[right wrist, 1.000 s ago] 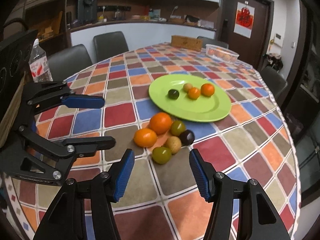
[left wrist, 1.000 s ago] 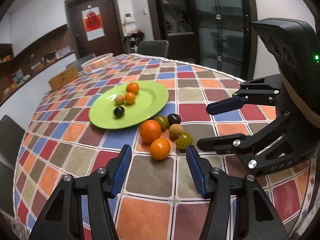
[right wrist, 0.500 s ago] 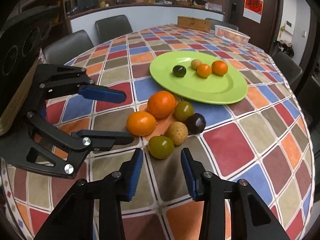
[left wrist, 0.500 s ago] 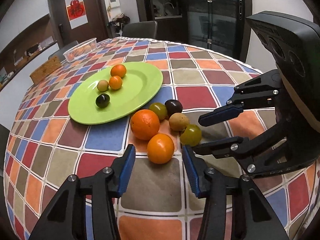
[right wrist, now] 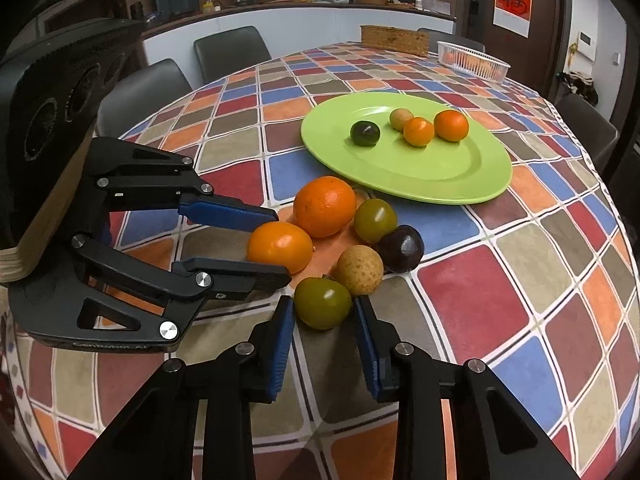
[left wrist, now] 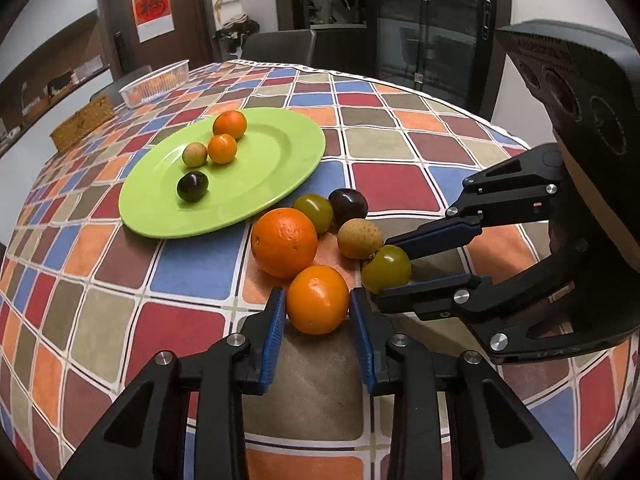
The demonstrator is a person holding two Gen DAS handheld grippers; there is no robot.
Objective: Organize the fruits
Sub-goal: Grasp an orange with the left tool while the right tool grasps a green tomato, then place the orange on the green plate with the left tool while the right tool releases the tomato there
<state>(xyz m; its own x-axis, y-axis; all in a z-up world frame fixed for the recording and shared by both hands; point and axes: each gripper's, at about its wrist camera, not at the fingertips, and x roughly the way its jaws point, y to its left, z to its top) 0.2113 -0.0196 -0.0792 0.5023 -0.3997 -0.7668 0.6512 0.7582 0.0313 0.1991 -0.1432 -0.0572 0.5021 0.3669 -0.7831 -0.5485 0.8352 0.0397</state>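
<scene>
Fruit waits beside the plate (left wrist: 280,168) as the left gripper (left wrist: 318,312) closes on an orange (left wrist: 318,299) and the right gripper (right wrist: 323,316) pinches a green fruit (right wrist: 323,303), both apparently bound for that plate.

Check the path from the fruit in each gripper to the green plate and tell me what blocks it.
The left gripper holds a small orange; the large orange sits directly between it and the green plate. The right gripper holds a green fruit; the tan fruit and the cluster beyond lie between. Lifting over them clears both.
</scene>
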